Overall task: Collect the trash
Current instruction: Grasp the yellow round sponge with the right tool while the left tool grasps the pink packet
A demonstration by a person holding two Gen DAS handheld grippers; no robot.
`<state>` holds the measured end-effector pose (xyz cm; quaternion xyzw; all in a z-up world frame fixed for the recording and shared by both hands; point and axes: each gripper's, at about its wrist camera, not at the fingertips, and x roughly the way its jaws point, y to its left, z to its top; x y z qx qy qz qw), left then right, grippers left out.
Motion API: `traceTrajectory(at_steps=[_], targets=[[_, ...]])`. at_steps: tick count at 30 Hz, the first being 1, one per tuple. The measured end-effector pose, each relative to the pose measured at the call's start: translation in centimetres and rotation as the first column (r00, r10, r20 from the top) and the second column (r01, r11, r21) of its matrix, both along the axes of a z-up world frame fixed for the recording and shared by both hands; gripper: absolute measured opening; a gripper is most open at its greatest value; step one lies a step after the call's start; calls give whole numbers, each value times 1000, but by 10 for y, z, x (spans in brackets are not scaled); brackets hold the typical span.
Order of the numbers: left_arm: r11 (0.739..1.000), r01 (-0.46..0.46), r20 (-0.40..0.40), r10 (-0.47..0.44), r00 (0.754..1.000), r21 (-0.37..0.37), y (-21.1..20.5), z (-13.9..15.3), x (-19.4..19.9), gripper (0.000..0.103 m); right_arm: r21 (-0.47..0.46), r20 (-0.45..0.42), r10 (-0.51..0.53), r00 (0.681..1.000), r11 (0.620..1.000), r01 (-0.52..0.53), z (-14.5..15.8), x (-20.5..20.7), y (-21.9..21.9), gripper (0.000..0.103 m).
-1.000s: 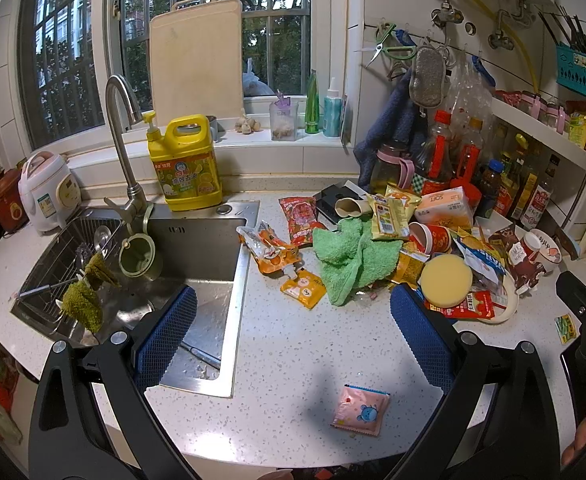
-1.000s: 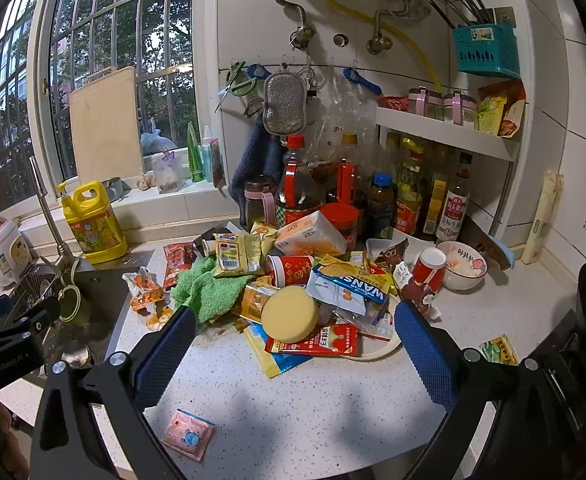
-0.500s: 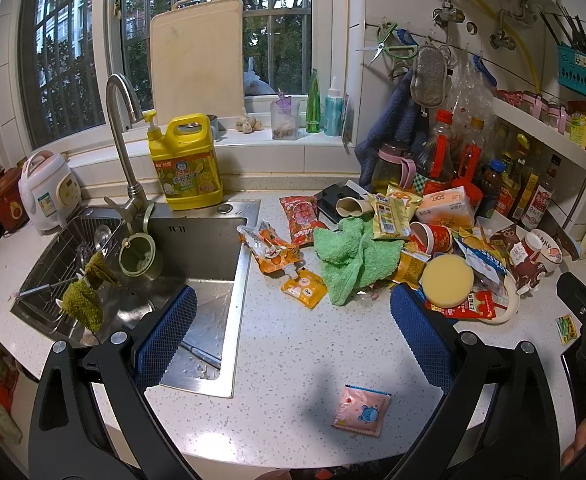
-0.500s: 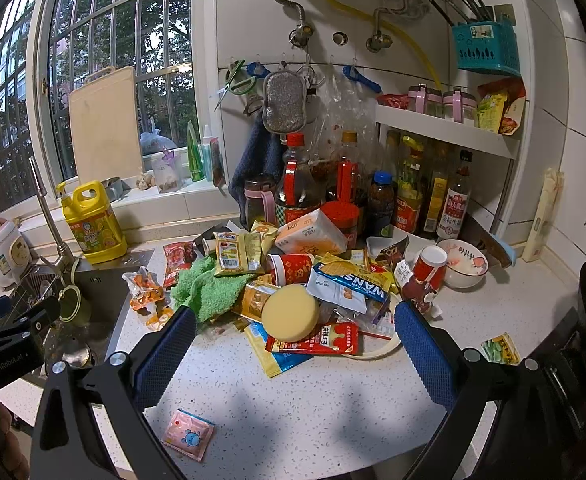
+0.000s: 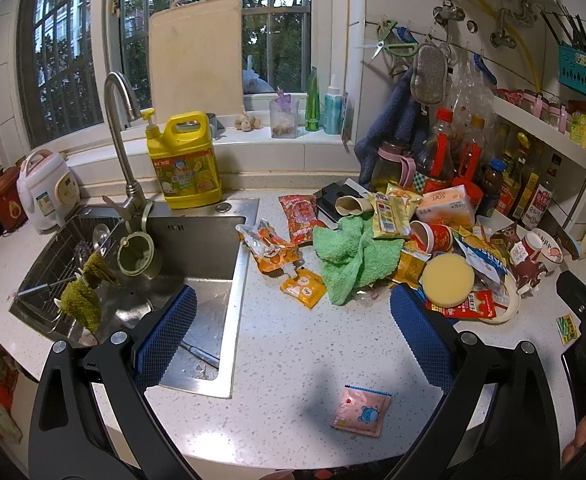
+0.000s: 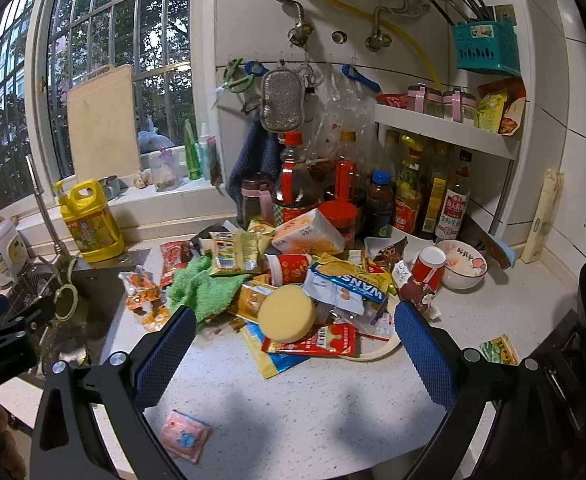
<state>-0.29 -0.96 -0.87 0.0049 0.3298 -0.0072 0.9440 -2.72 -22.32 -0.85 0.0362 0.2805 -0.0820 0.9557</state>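
Note:
A heap of wrappers and packets (image 6: 325,276) covers the back of the white counter, with a green cloth (image 5: 353,256) and a round yellow sponge (image 6: 287,312) in it. Orange sachets (image 5: 273,246) lie beside the sink. A pink packet (image 5: 361,408) lies alone near the front edge, also in the right wrist view as the pink packet (image 6: 185,436). My left gripper (image 5: 293,312) hangs open above the counter, nothing between its blue pads. My right gripper (image 6: 293,328) is open too, held above the counter in front of the heap.
A steel sink (image 5: 197,256) with a tap and drying rack lies at the left, a yellow detergent jug (image 5: 185,160) behind it. Sauce bottles (image 6: 413,196) and a shelf crowd the back right corner. A bowl (image 6: 463,264) and a small green packet (image 6: 499,350) sit right.

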Motion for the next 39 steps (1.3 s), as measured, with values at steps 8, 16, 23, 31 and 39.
traceTrajectory(at_steps=[8,16,23,31,39], targets=[[996,73,-124,-66,990,51,-18,-79,47,95,81,-199,30,980,997,-14,-81,67,-47,98],[996,53,-255,-34,966,67,-18,-127,67,95,151,-299,74,952,988,-29,-131,127,-31,98],[995,11,-285,18,958,101,5,-139,78,95,211,-365,70,929,977,9,-167,178,-28,76],[995,-6,-291,35,956,100,12,-143,93,95,398,-263,172,949,916,-55,-166,161,-39,25],[994,102,-283,-84,955,48,-6,-144,93,95,463,-130,196,972,879,-115,-116,122,-53,20]])
